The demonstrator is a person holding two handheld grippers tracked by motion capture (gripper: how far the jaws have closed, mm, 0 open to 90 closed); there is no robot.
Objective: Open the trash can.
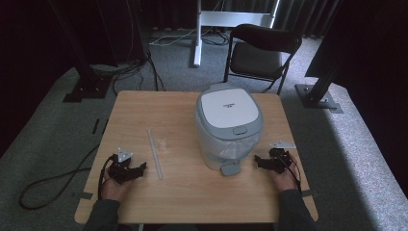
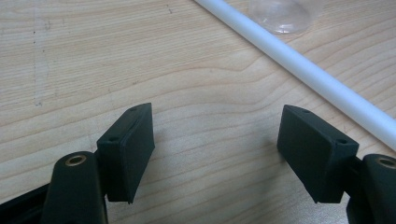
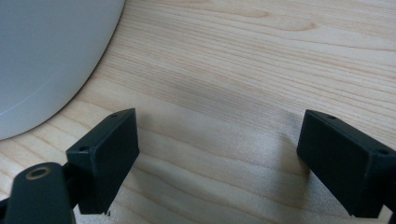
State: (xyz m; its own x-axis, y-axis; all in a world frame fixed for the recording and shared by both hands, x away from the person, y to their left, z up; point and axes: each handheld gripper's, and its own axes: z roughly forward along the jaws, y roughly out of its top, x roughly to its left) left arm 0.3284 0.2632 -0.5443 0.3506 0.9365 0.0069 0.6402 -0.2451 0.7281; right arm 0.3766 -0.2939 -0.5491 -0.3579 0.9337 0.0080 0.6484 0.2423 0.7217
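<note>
I have both tongs resting low on the desk (image 1: 144,103) with nothing in them; left tongs (image 1: 143,167) sit at the near left corner area, jaws spread wide over bare wood in the left gripper view (image 2: 215,154); right tongs (image 1: 257,160) sit at the near right, jaws likewise spread wide and empty in the right gripper view (image 3: 217,161); nearest thing to the left tongs is the white rod (image 1: 155,153), lying flat on the desk just beyond and to the right of the jaws, running from near to far; in the left gripper view it crosses the upper right corner (image 2: 299,65), not yet between the jaws; it looks like a thin plastic tube, so I judge it light, stiff, smooth and round, likely to roll or slip sideways when one pad touches it first; best hold is near its middle, pads square across it, jaws brought down on both sides at once; a clear plastic piece (image 1: 162,144) lies just beside the rod, touching or not I cannot tell; it looks thin and probably flimsy; the bin (image 1: 228,126) stands at desk centre, lid down, a bag edge showing under the rim, pedal (image 1: 230,168) facing me; its curved wall is close to the right tongs (image 3: 42,60), apart from the jaws; I judge the bin bulky but light, hard and slick-walled, too wide to pinch, so the pedal or lid edge is the place to work it.
</note>
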